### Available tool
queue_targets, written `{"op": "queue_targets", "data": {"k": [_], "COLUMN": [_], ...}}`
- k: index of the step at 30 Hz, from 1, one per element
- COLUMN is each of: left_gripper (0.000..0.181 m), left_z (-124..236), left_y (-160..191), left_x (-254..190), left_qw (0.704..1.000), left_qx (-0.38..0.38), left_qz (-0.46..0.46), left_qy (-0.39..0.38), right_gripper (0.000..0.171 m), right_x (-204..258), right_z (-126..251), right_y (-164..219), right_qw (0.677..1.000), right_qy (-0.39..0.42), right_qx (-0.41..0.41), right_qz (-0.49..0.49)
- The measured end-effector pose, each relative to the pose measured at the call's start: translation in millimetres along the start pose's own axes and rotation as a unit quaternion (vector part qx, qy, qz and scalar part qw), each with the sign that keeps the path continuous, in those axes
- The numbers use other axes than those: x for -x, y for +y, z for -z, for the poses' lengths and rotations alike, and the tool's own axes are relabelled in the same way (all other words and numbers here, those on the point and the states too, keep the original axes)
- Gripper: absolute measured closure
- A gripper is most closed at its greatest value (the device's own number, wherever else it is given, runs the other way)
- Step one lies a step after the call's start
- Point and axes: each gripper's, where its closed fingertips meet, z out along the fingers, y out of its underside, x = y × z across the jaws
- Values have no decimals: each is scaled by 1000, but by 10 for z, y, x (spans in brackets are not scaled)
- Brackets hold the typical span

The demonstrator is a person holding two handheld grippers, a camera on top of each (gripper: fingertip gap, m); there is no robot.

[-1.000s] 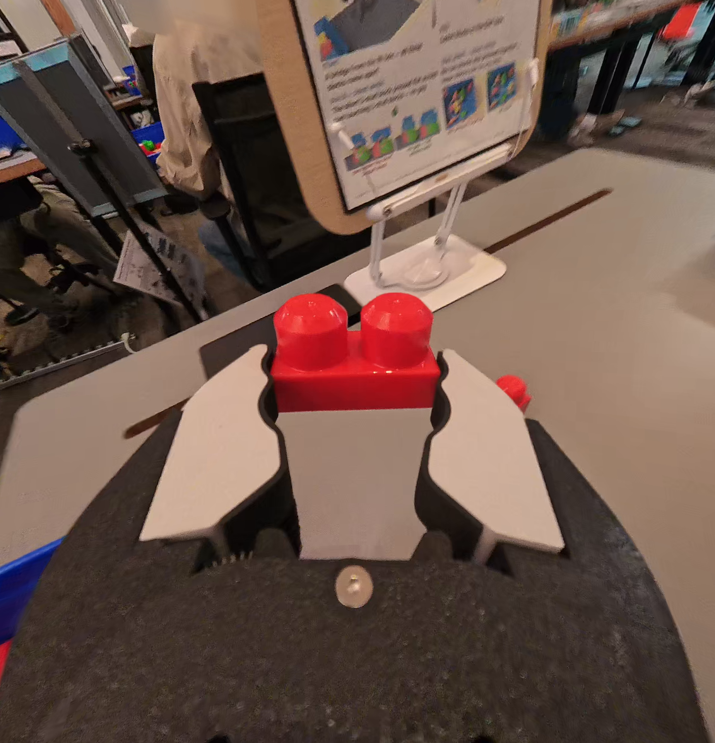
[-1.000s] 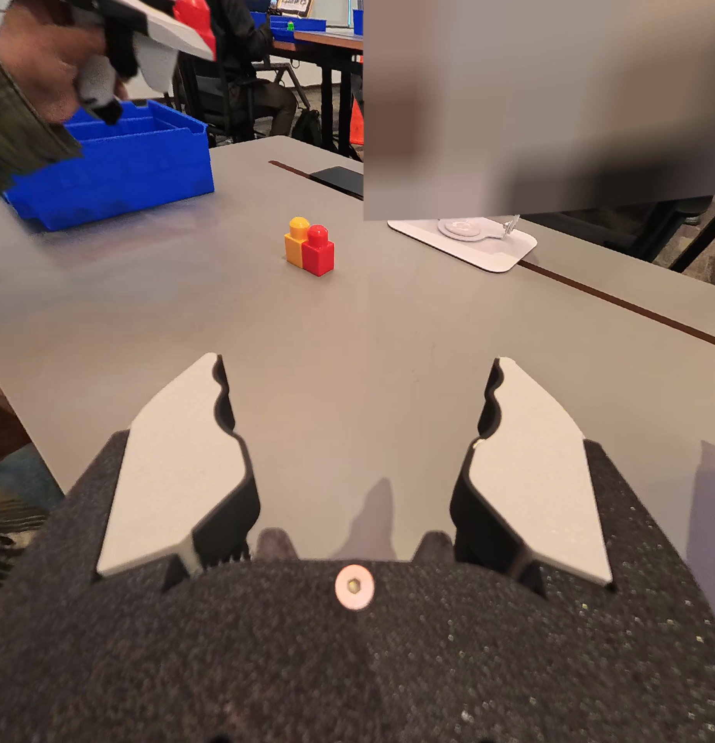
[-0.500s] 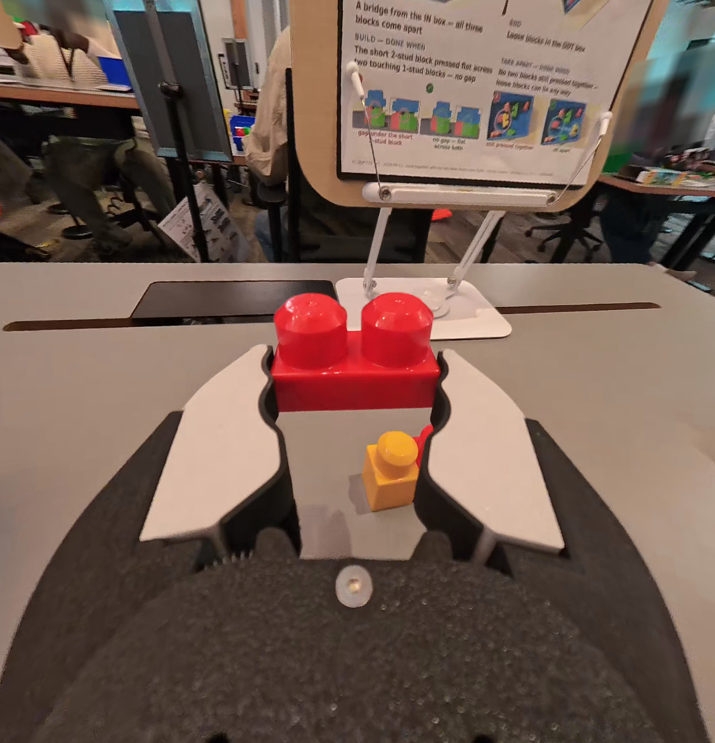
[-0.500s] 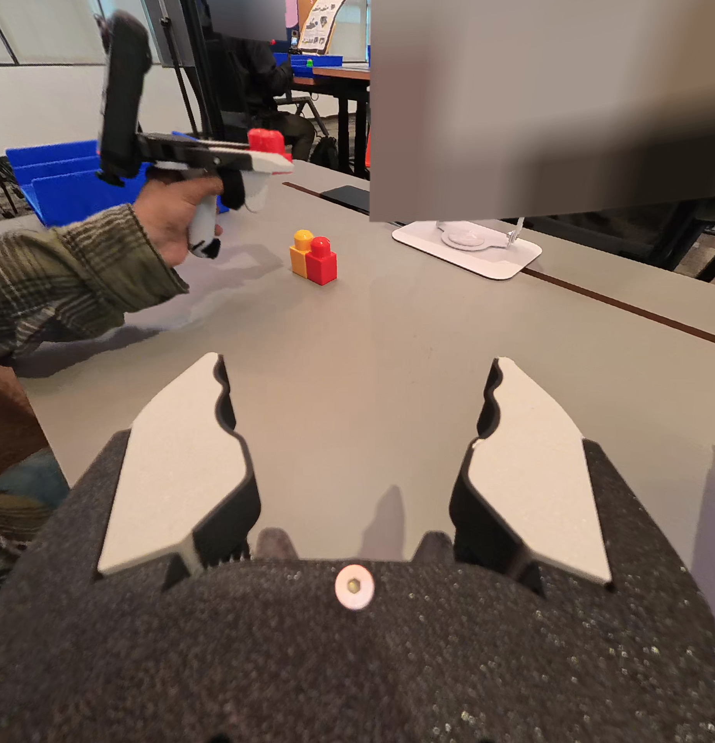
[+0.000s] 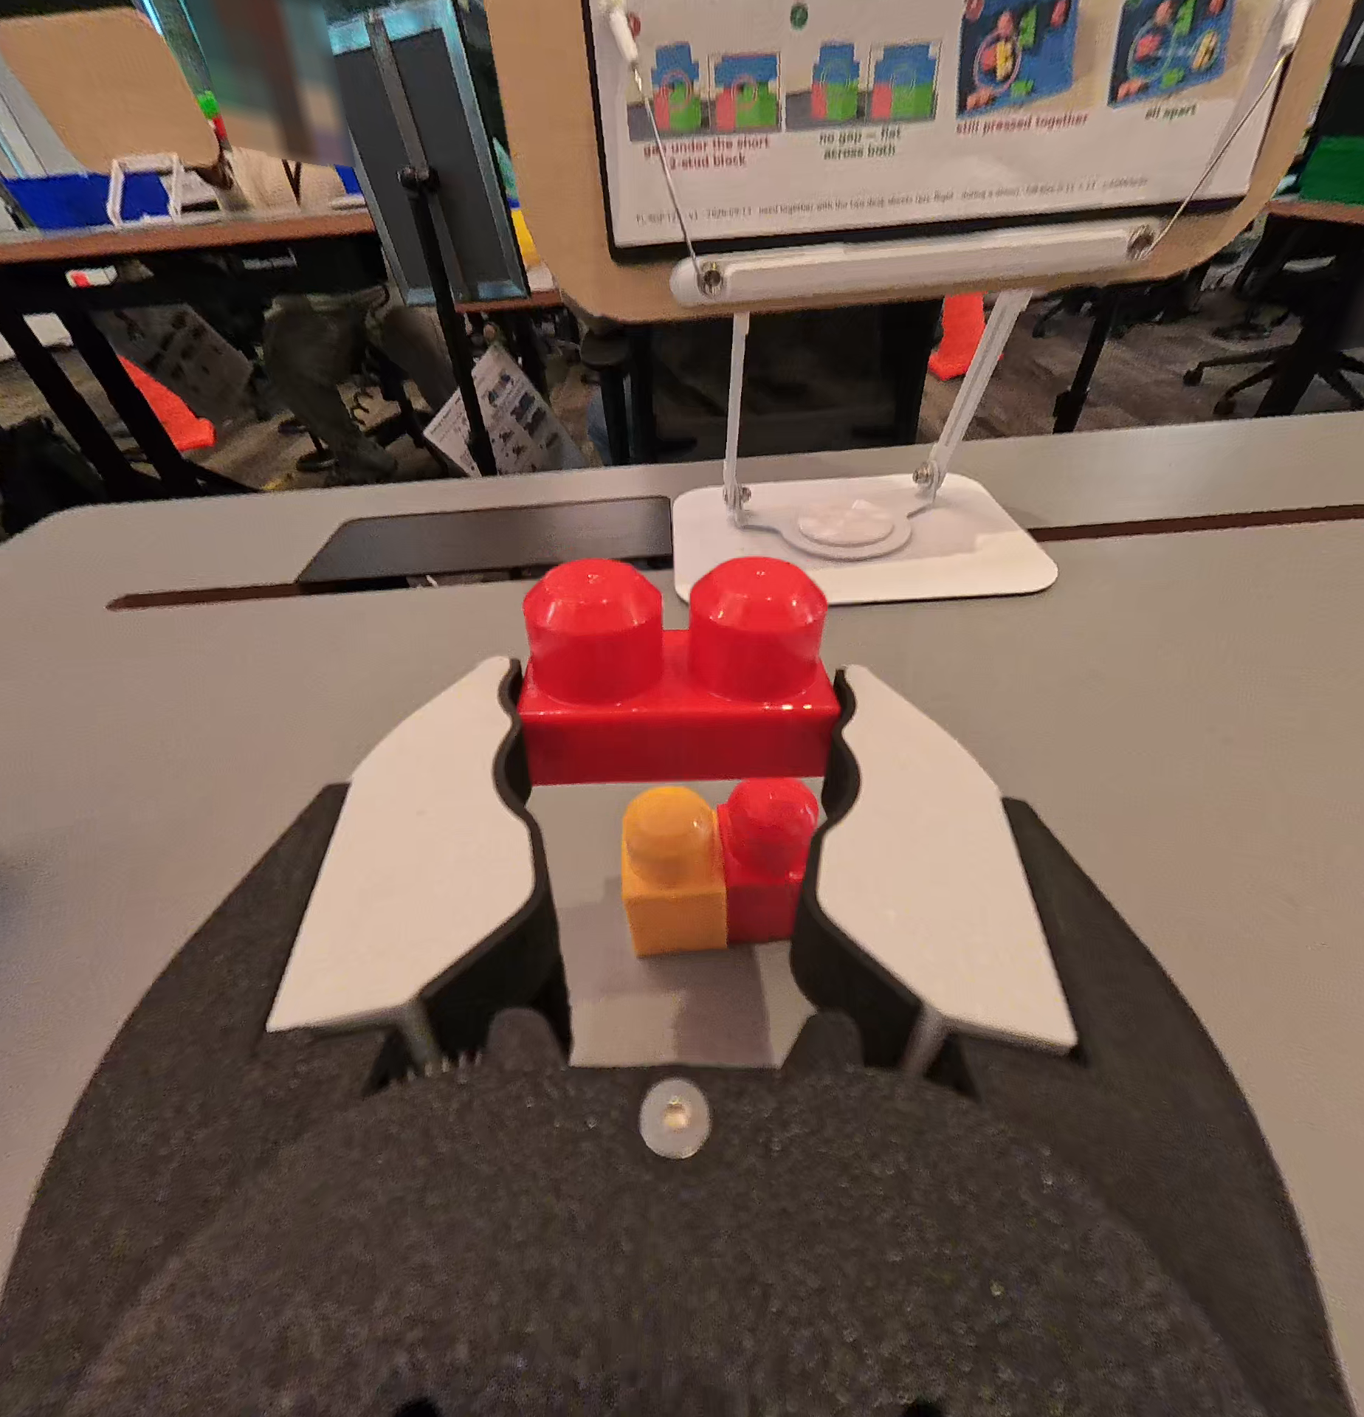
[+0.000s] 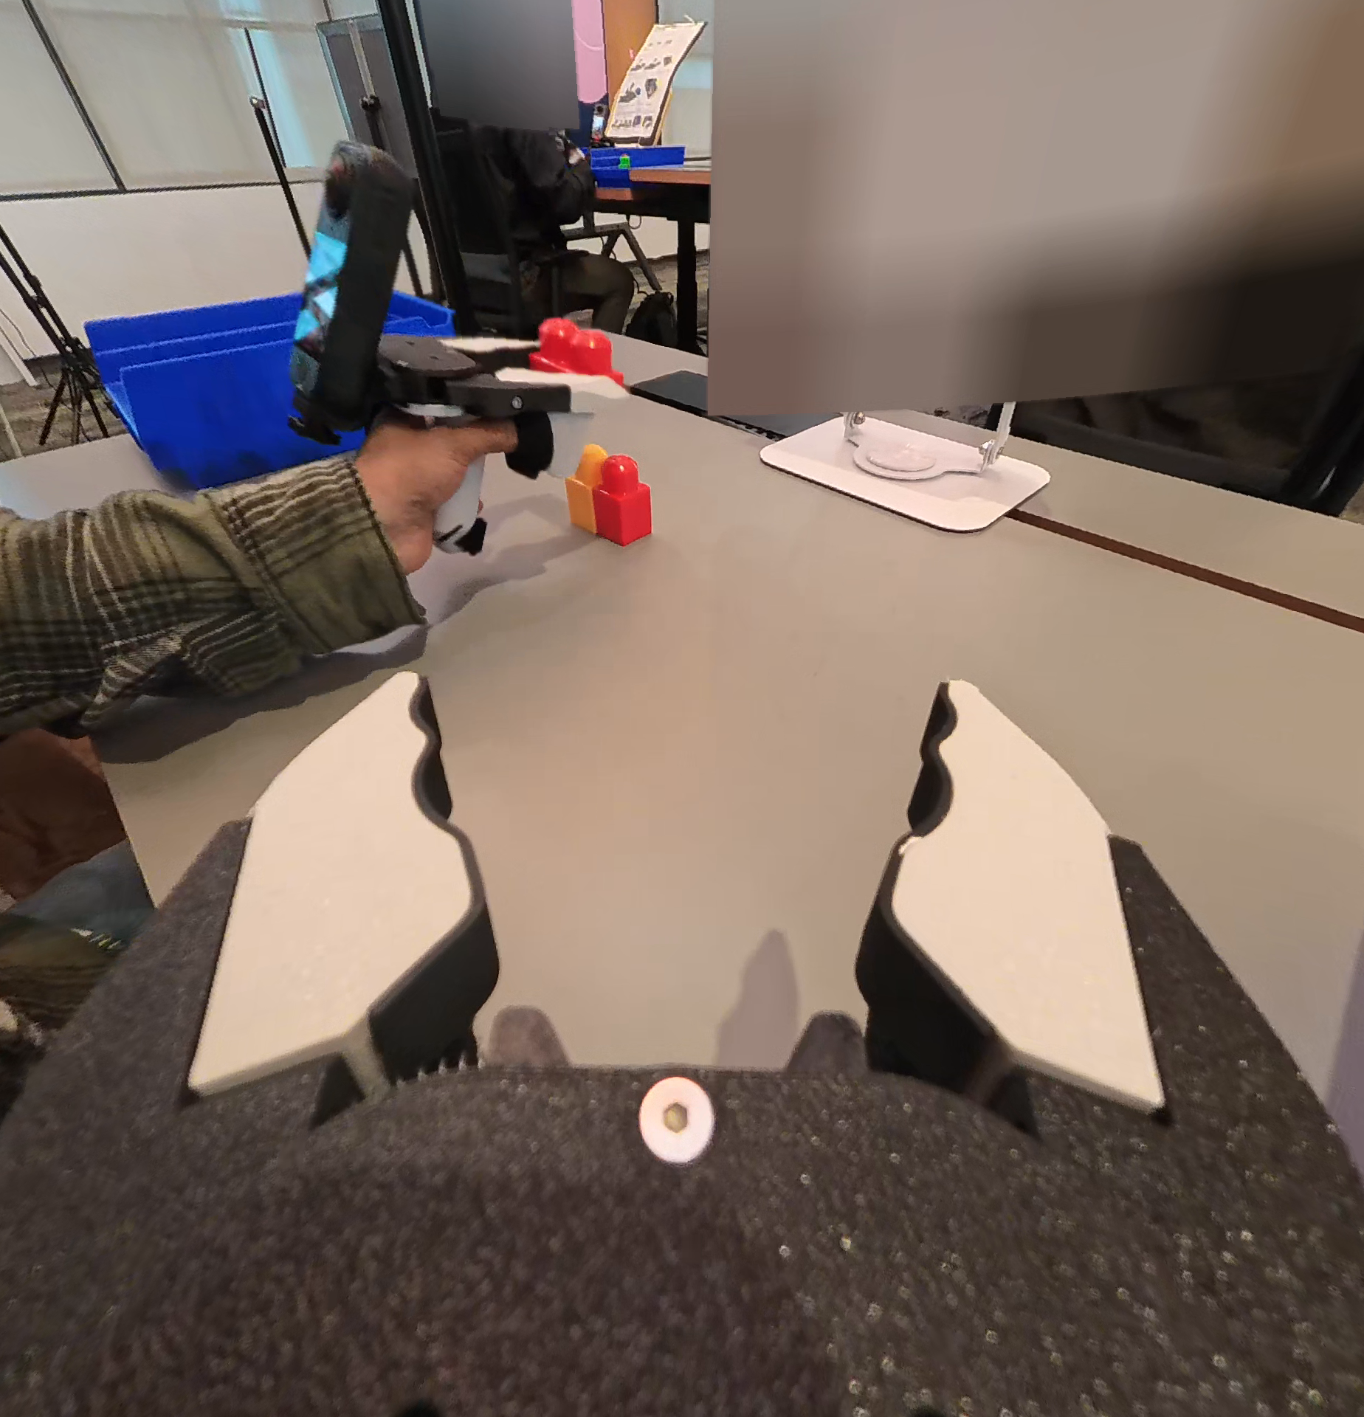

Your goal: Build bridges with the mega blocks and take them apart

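Note:
My left gripper (image 5: pixel 677 717) is shut on a red two-stud block (image 5: pixel 675 682), held by its ends with the studs up. It hovers above and just behind an orange one-stud block (image 5: pixel 673 882) and a red one-stud block (image 5: pixel 763 866) that stand side by side, touching, on the grey table (image 5: pixel 1124 767). In the right wrist view the left gripper (image 6: pixel 587 376) holds the red two-stud block (image 6: pixel 575 349) above the orange block (image 6: pixel 584 491) and the red one-stud block (image 6: pixel 624 498). My right gripper (image 6: pixel 683 728) is open and empty, low over the table's near side.
A white stand base (image 5: pixel 863 540) holds an instruction board (image 5: pixel 917 115) at the table's back. A black inset panel (image 5: pixel 495 537) lies left of it. A blue bin (image 6: pixel 211 376) stands at the far left. A person's hand and striped sleeve (image 6: pixel 165 583) reach across. Some 35 centimetres of space lies between my two pairs of fingers.
My left gripper has carried the red two-stud block from the bin side toward the middle, and now hangs over the orange and red pair. The right gripper has stayed open and nearly still.

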Motion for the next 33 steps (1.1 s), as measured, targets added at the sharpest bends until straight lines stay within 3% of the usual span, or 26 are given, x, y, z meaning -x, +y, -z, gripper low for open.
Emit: {"op": "queue_targets", "data": {"k": [9, 21, 33], "left_gripper": [106, 106, 106], "left_z": [-94, -172, -217], "left_y": [182, 289, 482], "left_x": [-61, -79, -130], "left_qw": [997, 998, 991], "left_qx": [59, 59, 130], "left_qz": [49, 36, 15], "left_qy": [-4, -9, 14], "right_gripper": [54, 55, 55], "right_x": [-43, -81, -52], "right_z": [19, 53, 26], "right_y": [17, 4, -48], "right_qw": [1000, 1000, 1000], "right_qy": [-11, -9, -8], "right_qx": [-8, -10, -10], "right_qz": [-5, -5, 3]}}
